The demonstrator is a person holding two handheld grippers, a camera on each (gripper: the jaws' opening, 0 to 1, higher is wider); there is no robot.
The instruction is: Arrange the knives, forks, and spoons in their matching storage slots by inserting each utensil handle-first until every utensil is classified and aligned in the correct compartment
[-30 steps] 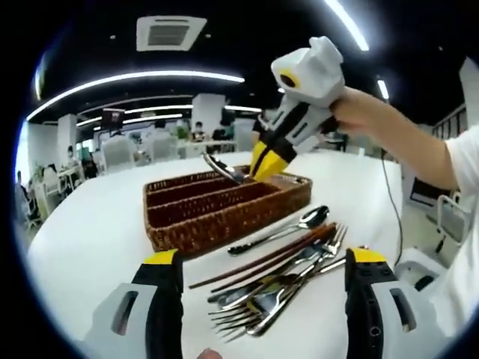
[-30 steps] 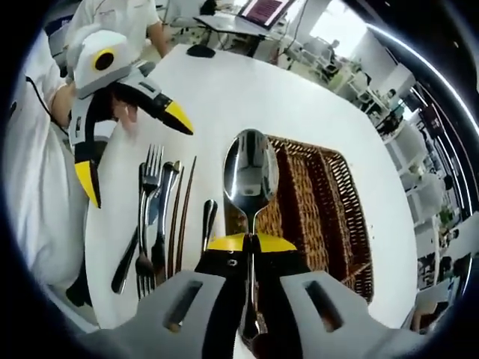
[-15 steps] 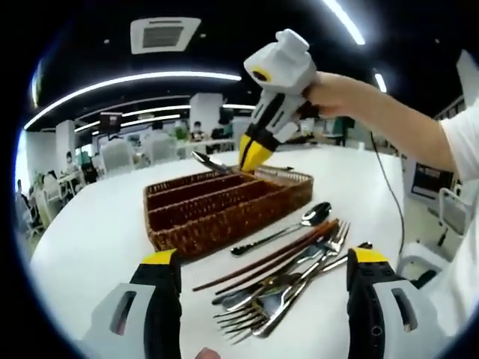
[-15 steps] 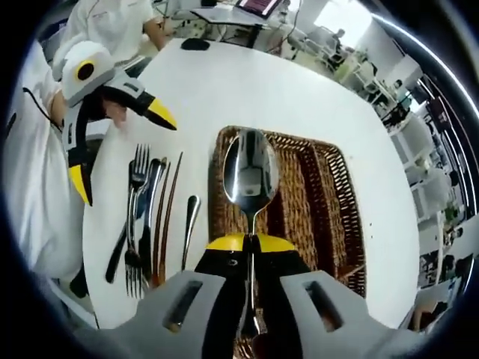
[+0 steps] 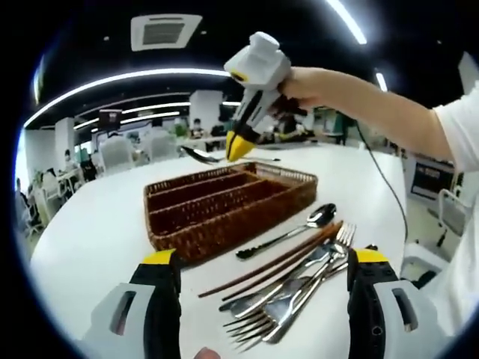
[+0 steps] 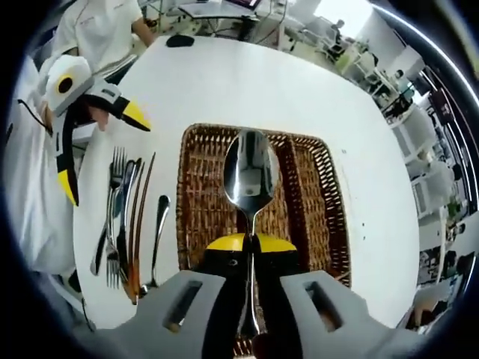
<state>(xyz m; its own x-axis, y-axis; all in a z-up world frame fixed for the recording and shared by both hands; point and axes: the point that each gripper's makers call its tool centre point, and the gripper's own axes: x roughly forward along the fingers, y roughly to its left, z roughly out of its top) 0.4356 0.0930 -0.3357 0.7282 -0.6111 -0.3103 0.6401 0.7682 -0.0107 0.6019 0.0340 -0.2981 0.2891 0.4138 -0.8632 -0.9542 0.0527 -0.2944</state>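
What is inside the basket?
The basket has long slots, and those on view look empty. The right gripper holds a spoon over it, covering part of the middle slots.

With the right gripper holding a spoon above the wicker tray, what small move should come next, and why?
Probably lower the right gripper toward one slot. It is shut on the spoon, held in the air over the wicker tray, whose compartments look empty. The other cutlery lies on the table beside the tray, and the left gripper is open.
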